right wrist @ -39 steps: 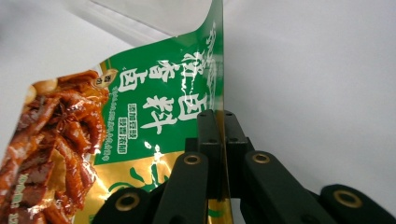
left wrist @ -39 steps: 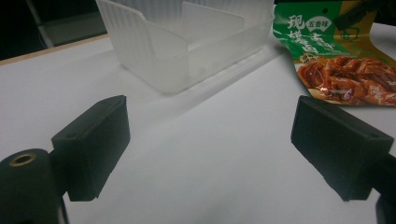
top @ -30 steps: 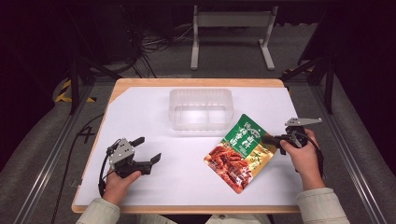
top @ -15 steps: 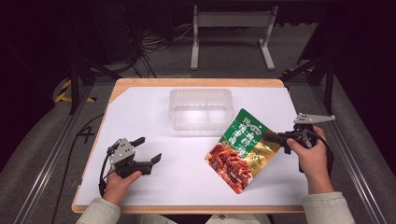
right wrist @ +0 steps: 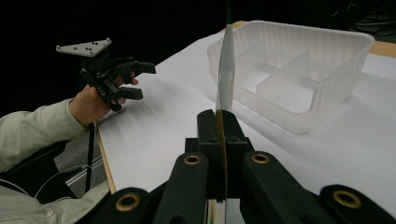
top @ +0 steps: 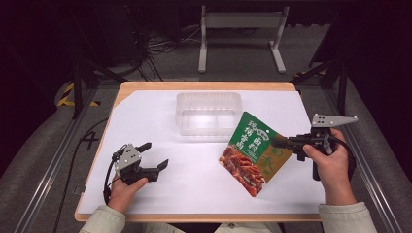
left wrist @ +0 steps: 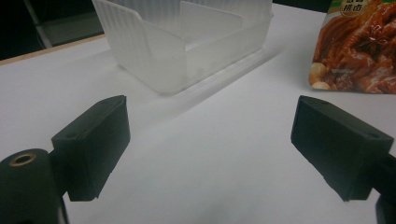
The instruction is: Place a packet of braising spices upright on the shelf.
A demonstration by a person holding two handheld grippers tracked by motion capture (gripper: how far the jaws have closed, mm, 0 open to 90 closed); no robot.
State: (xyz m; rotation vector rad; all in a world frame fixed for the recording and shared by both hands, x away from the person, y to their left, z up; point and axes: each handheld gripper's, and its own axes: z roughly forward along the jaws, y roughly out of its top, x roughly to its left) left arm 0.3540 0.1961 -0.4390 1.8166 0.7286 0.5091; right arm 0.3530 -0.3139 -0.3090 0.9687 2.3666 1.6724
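Observation:
A green and orange snack pouch (top: 250, 152) hangs tilted over the white table (top: 160, 121), right of centre. My right gripper (top: 279, 143) is shut on the pouch's right edge; in the right gripper view the pouch (right wrist: 226, 70) stands edge-on between the closed jaws of that gripper (right wrist: 219, 122). My left gripper (top: 154, 155) rests low at the front left, open with nothing between its fingers (left wrist: 95, 142). The pouch's lower corner (left wrist: 355, 51) shows at the upper right of the left gripper view. A clear plastic divided bin (top: 209, 113) sits at the table's middle back.
The bin (left wrist: 187, 42) lies just ahead of my left gripper, and the bin (right wrist: 299, 70) is right of the pouch in the right gripper view. The other hand and its open gripper (right wrist: 123, 79) show far off. The wooden table edge (top: 204, 86) borders a dark floor with metal frames.
My right gripper has moved right and slightly toward the front with the pouch in its grip, lifting the pouch's right edge. The left gripper has stayed put.

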